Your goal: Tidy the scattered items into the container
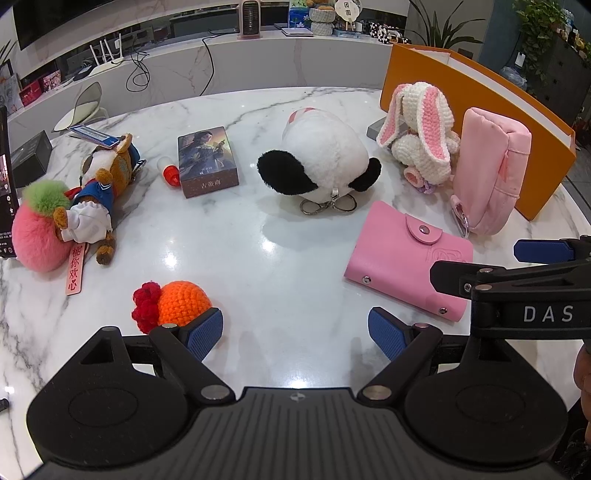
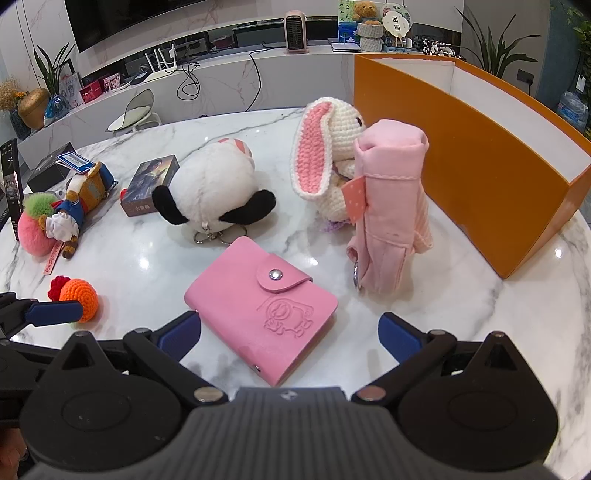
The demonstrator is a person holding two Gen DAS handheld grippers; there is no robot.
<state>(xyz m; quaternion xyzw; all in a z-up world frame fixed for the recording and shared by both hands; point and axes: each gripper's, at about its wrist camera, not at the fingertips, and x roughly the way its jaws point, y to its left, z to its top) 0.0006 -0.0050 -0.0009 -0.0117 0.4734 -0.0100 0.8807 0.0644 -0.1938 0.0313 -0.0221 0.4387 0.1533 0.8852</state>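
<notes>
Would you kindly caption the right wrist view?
Open right gripper hovers over pink card wallet on marble table, beside orange box.

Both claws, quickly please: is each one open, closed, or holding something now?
Left claw: open, holding nothing, above bare white marble table.
Right claw: open, holding nothing, over the pink snap-button card wallet.

Beyond my marble table (image 1: 280, 258), a white counter (image 1: 229, 70) at twelve o'clock; perhaps a television (image 2: 122, 18) at eleven.

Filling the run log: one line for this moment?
left gripper: open, empty | right gripper: open, over pink card holder | orange box: nothing visible inside
</notes>
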